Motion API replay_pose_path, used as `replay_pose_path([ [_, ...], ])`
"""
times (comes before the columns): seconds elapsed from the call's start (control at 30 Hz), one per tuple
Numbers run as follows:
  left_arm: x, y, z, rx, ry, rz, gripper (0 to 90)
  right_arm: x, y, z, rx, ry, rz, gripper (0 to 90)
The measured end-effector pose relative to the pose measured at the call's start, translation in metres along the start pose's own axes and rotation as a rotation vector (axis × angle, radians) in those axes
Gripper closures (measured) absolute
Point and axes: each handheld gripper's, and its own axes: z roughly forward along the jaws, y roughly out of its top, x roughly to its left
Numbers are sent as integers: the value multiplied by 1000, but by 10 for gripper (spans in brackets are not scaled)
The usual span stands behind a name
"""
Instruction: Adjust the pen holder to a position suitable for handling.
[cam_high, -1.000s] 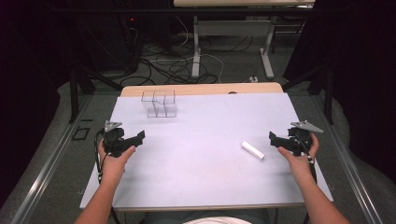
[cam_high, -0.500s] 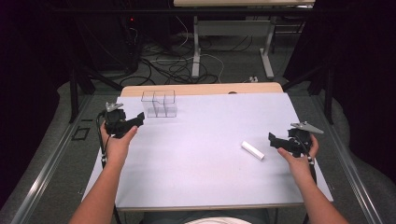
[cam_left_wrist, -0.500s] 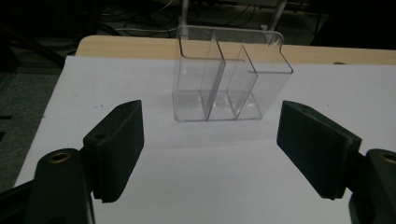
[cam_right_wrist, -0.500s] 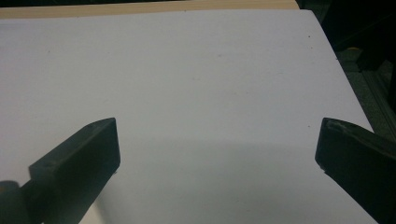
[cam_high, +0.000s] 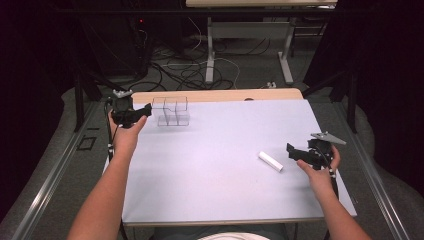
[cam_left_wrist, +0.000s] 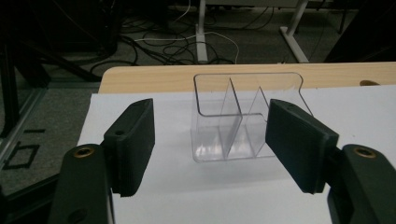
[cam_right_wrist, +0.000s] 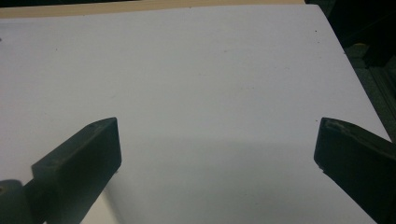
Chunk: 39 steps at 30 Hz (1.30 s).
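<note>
A clear plastic organiser (cam_high: 172, 111) with inner dividers stands upright at the far left of the white sheet. My left gripper (cam_high: 145, 110) is held just left of it, pointing at it. In the left gripper view the organiser (cam_left_wrist: 243, 123) sits a little beyond the gripper (cam_left_wrist: 210, 116), framed by the jaws. The jaws have just been closing; they stand apart with nothing between the pads. A short white cylinder (cam_high: 270, 161) lies on the sheet at the right. My right gripper (cam_high: 291, 150) rests just right of it, open and empty; its wide-set jaws (cam_right_wrist: 218, 126) frame bare sheet.
The white sheet (cam_high: 220, 165) covers a wooden table whose bare edge (cam_high: 215, 95) shows along the far side. Beyond it are floor cables and white desk legs (cam_high: 210, 50). Metal rails run along both sides of the table.
My left hand has travelled from the left middle of the sheet toward the far left corner, up to the organiser, and its jaws have narrowed. The right hand and the cylinder have stayed put.
</note>
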Motion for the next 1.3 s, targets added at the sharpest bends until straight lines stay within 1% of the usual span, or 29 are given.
replay_pose_path([
  [0.07, 0, 5, 4, 13, 5, 14, 352, 0, 0, 0, 0, 1, -1, 3],
  [0.13, -1, 10, 9, 22, 1, 18, 371, -1, -1, -1, -5, 0, -5, 3],
  [0.17, -1, 12, 11, 24, 1, 19, 386, -1, -1, -2, -1, -3, 13, 4],
  [0.23, -2, 16, 16, 38, -10, 20, 401, -1, -1, -3, -6, 0, 11, 4],
  [0.27, -2, 17, 19, 39, -15, 25, 411, -1, -1, -3, -6, 1, 14, 5],
  [0.3, -2, 18, 22, 46, -15, 29, 415, -1, -1, -4, 3, 0, 14, 5],
  [0.37, -3, 20, 29, 62, -16, 43, 424, 0, -2, -4, 2, 6, 18, 6],
  [0.47, -3, 22, 36, 82, -6, 55, 427, 1, -3, -5, 2, 9, 18, 6],
  [0.5, -3, 22, 38, 82, -3, 52, 428, 0, -4, -8, 6, 10, 5, 6],
  [0.53, -3, 22, 41, 85, -3, 51, 428, 0, -4, -9, 2, 10, 5, 6],
  [0.6, -3, 22, 45, 82, -1, 47, 428, 1, -4, -11, -8, 14, 13, 6],
  [0.63, -3, 22, 46, 89, -1, 46, 428, 0, -4, -12, -3, 13, 11, 7],
  [0.67, -3, 22, 48, 95, -5, 45, 428, 0, -5, -13, 1, 15, 23, 7],
  [0.73, -3, 22, 51, 94, -11, 47, 428, 0, -5, -13, -8, 15, 20, 8],
  [0.77, -3, 22, 53, 100, -14, 40, 430, -1, -5, -14, -8, 17, 14, 8],
  [0.83, -2, 21, 58, 111, -8, 38, 439, -2, -6, -16, 0, 9, 17, 10],
  [0.87, -2, 20, 61, 105, -6, 23, 443, -1, -7, -17, 0, 9, 23, 11],
  [0.9, -1, 20, 63, 113, -9, 26, 443, -1, -7, -17, 0, 9, 23, 11],
  [0.93, 0, 19, 65, 123, -12, 20, 447, -2, -8, -17, -8, 14, 21, 11],
  [0.97, 0, 19, 67, 121, -12, 11, 453, -2, -8, -18, -5, 14, 31, 12],
  [1.0, 1, 19, 69, 129, -18, 5, 460, -3, -8, -19, 0, 8, 27, 13],
  [1.03, 2, 18, 71, 132, -16, 0, 478, -3, -9, -20, -6, 10, 39, 15],
  [1.07, 5, 17, 75, 142, -8, -12, 484, -4, -9, -21, 1, 6, 33, 15],
  [1.1, 5, 17, 75, 142, -8, -12, 492, -4, -10, -22, 4, 3, 42, 16],
  [1.17, 7, 17, 77, 150, -8, -23, 499, -5, -11, -21, -4, 7, 36, 17],
  [1.2, 8, 16, 79, 147, -6, -31, 504, -5, -11, -22, 9, -2, 42, 18],
  [1.23, 10, 16, 80, 158, -13, -36, 508, -7, -12, -22, -1, -3, 34, 19],
  [1.27, 10, 16, 82, 156, -14, -41, 518, -8, -13, -23, 10, -7, 41, 22],
  [1.3, 11, 15, 83, 165, -16, -36, 529, -8, -13, -23, 5, -5, 50, 22],
])
